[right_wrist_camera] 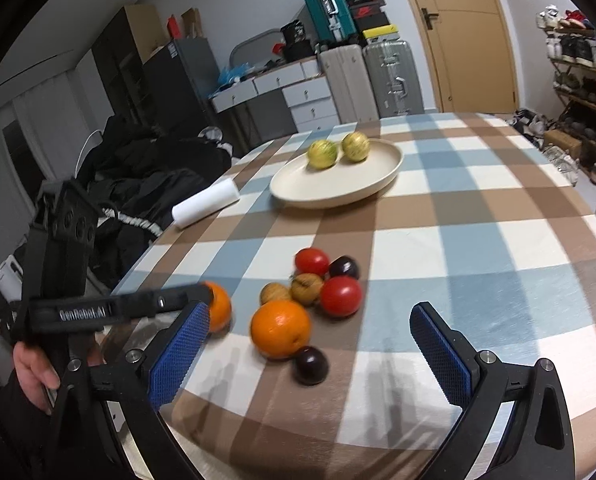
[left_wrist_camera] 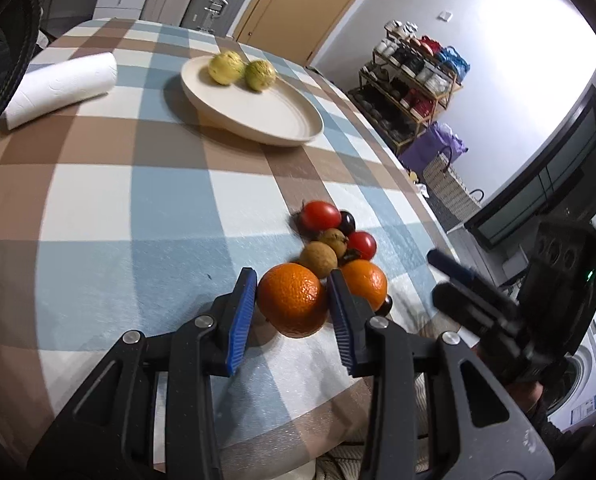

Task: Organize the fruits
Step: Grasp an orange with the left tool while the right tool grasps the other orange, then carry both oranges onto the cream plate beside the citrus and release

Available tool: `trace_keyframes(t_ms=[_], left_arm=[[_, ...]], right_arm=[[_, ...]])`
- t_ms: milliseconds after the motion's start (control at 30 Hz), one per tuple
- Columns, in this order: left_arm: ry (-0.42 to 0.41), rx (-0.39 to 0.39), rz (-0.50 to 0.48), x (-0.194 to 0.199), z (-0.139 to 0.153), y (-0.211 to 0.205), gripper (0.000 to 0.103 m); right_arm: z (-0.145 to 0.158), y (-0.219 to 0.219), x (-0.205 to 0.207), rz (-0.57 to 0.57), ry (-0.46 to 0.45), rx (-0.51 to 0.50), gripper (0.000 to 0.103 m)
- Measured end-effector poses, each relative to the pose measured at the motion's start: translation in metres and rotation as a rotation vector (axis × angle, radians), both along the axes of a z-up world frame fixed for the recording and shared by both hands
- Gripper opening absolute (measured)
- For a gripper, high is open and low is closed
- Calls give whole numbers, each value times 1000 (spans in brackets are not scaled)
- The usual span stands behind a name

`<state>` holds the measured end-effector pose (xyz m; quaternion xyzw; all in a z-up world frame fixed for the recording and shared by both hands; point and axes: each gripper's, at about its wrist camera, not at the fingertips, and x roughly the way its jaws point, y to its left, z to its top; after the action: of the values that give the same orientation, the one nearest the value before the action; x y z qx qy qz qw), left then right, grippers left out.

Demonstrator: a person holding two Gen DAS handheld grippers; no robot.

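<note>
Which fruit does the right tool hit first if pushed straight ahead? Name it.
Probably the dark plum, which lies nearest between the open right tool fingers, with the orange just behind it. Depth is unclear, so the tool's height over the table can't be judged.

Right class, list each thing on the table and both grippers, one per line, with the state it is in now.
Left gripper: closed around an orange, which still touches the cloth.
Right gripper: open, empty, above the table.
Orange: between the left pads.
Second orange: loose on the cloth.
Plate: holds two green-yellow fruits.
Paper towel roll: lying on its side.
Tomatoes: loose in the pile.
</note>
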<state>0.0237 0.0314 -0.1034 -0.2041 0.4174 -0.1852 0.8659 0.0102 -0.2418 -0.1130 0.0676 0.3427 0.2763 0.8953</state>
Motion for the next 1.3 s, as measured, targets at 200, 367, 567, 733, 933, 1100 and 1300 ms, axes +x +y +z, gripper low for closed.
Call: trace_keyframes(t_ms=[200,367,567,733,933,1100,1300], left_arm=[[-35,-9,35,-4,15,17,33],[-42,-17,47,-8,20,26,33],[-41,-25,45,-10,20,27,33],[-41,-24,44,-11,21,27,33],[-34,-18,44,-9,21,24,33],[-34,-12,44,-6,21,23,33],[-29,-9,43,-1,23,23,33]], right_arm=[[-8,18,0,35,17,-22,101],[-16,30,5,53,48,-48,90],[-21,35,10,60,67,-55,69],[-27,34,15,67,108,-45,51],[-26,28,17,66,121,6,43],[-25,27,15,75,110,23,42],[-17,16,14,72,84,92,42]])
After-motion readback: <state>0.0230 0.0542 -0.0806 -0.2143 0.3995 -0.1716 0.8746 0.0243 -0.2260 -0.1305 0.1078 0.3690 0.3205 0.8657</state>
